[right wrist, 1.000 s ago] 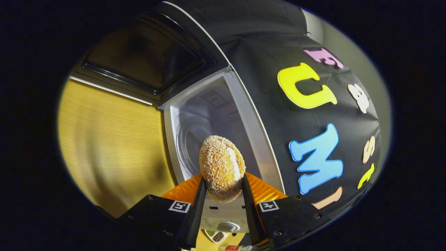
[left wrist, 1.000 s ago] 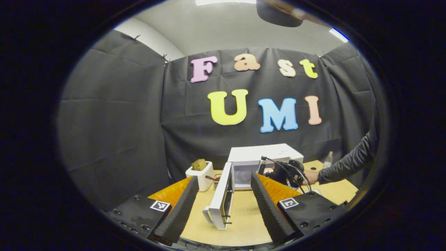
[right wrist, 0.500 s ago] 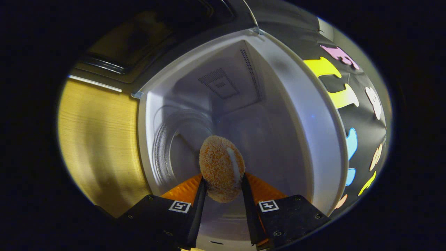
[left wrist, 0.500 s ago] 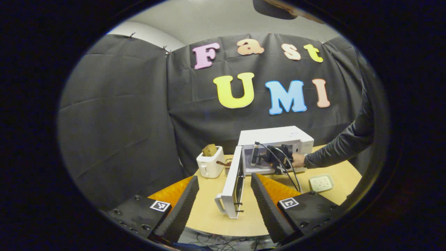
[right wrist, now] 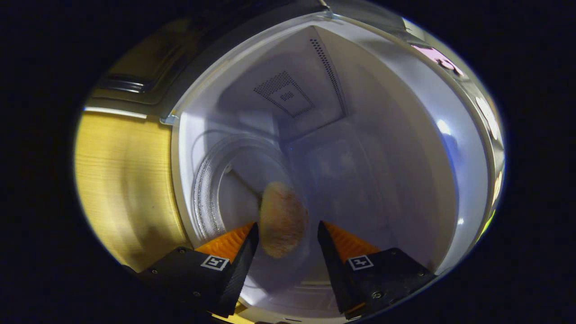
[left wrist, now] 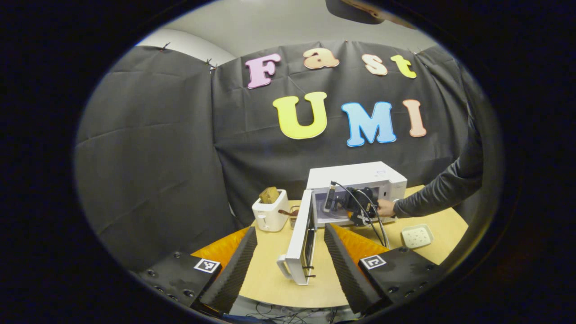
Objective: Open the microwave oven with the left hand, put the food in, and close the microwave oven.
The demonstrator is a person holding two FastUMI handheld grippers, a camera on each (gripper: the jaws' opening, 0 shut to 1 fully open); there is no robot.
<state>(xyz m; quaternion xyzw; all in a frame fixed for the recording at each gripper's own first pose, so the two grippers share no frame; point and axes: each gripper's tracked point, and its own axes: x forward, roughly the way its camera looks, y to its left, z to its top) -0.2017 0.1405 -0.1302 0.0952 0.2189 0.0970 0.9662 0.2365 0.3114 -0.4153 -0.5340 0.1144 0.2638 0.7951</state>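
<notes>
Food (right wrist: 281, 220), a blurred breaded piece, is sitting inside the microwave oven (left wrist: 355, 180) between the right gripper (right wrist: 288, 234)'s parted fingers, touching neither clearly. Microwave door (left wrist: 300, 243) is standing open on the counter (left wrist: 270, 279). Left gripper (left wrist: 290, 252) is hanging open, holding nothing.

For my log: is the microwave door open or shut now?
Open. The door swings out toward the camera, and the right gripper reaches into the cavity.
</notes>
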